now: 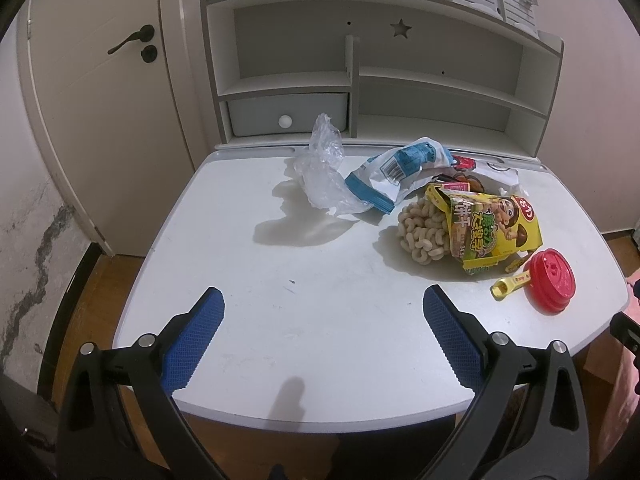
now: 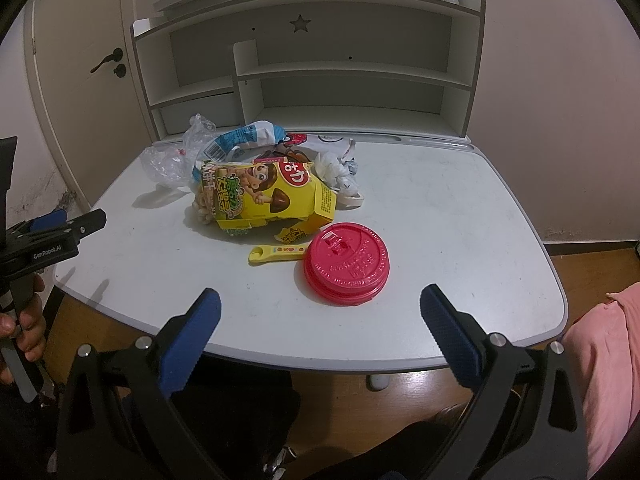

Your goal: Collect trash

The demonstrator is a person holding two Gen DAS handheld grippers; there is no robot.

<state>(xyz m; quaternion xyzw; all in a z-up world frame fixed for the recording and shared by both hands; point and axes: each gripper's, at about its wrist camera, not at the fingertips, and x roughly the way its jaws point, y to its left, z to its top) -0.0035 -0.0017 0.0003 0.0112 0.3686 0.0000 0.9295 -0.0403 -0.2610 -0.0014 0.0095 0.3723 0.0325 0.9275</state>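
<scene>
Evidently nothing is collected yet: both left tongs [image 1: 323,308] and right tongs [image 2: 320,310] gape wide and empty, while the yellow snack box [image 2: 266,196], red cup lid [image 2: 345,269] and wrappers litter the tabletop [image 2: 460,208].

Both wrist views face shelf unit [image 1: 360,64] from desk [image 1: 280,280] front edge; share trash pile.

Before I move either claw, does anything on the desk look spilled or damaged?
Yes. The yellow snack box lies on its side, torn open, with a bag of ring snacks poking out its end. A torn-off yellow strip lies beside the red lid.
</scene>
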